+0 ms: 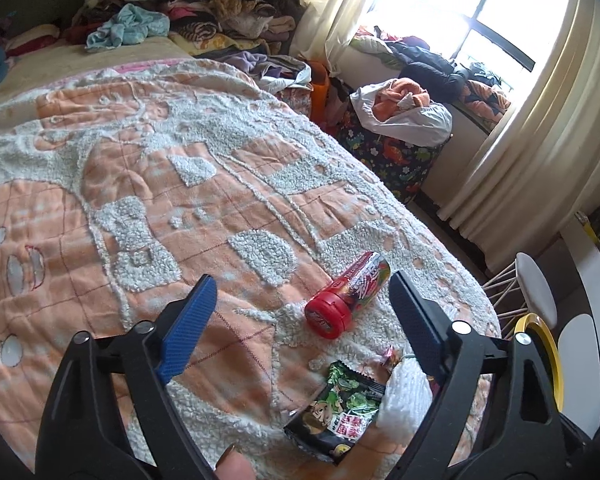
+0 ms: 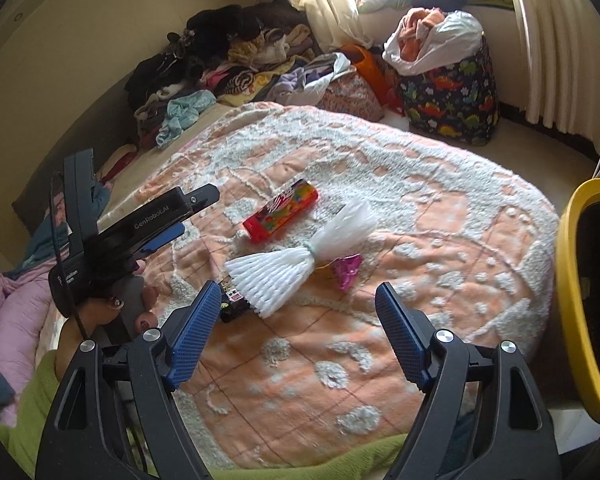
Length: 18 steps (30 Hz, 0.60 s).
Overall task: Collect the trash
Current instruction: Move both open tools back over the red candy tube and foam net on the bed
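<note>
Four bits of trash lie on the bed's orange-and-white blanket (image 2: 440, 240), bunched toward its foot-end edge: a red candy tube (image 2: 281, 212), a white yarn bundle (image 2: 300, 258), a pink wrapper (image 2: 346, 270) and a black snack packet (image 1: 336, 416). Clothes are heaped (image 2: 228, 60) at the far head end, a dinosaur-print bag (image 2: 452, 100) stuffed with a white sack stands on the floor by the window curtain, and a yellow-rimmed bin (image 2: 576, 292) sits just off the bed's near corner. Nothing covers the tube; the yarn bundle lies just beside it, partly over the packet, touching the pink wrapper.

Tube lies on its side, long axis diagonal across the blanket, red cap end toward the left gripper (image 1: 302, 312), other end toward the window side. Yarn bundle runs roughly parallel, tied at its middle.

Left gripper hangs above the blanket with jaws spread wide, holding nothing, tube between and just past the tips. Right gripper (image 2: 296, 322) also gapes wide, empty, near the yarn and packet.
</note>
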Motion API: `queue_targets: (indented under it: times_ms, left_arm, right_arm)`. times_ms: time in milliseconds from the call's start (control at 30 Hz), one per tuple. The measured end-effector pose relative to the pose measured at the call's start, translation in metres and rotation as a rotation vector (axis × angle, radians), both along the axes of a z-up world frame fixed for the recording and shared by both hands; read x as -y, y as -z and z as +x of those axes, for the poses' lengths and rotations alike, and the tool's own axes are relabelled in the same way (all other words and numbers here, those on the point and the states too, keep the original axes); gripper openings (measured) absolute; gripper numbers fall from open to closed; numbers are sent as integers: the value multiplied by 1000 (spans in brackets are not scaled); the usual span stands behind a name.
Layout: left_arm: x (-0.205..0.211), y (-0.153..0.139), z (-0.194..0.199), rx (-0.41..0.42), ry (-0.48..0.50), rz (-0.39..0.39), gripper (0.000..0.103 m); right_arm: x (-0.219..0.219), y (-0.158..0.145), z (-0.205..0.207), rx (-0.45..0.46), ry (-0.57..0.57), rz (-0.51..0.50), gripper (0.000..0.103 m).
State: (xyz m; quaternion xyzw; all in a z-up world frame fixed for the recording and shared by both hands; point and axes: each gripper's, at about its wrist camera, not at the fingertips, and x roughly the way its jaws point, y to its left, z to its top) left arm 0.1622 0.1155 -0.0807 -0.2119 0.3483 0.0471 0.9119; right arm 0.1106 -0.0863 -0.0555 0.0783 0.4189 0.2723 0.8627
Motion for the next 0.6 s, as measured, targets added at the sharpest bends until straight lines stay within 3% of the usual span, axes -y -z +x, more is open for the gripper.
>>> queue_targets:
  times_ms: [167, 233, 500, 600]
  left_arm:
    - [0, 7, 6, -11, 36, -17, 69]
    - [-1, 11, 8, -15, 48, -39, 61]
    - [0, 21, 18, -36, 85, -78, 57]
    - [3, 26, 22, -46, 106, -86, 55]
  right_arm:
    - [-21, 13, 13, -32, -11, -18, 74]
    - [-27, 18, 17, -44, -17, -23, 72]
    - [-39, 42, 36, -150, -44, 28, 61]
    - [-42, 51, 40, -192, -61, 44, 48]
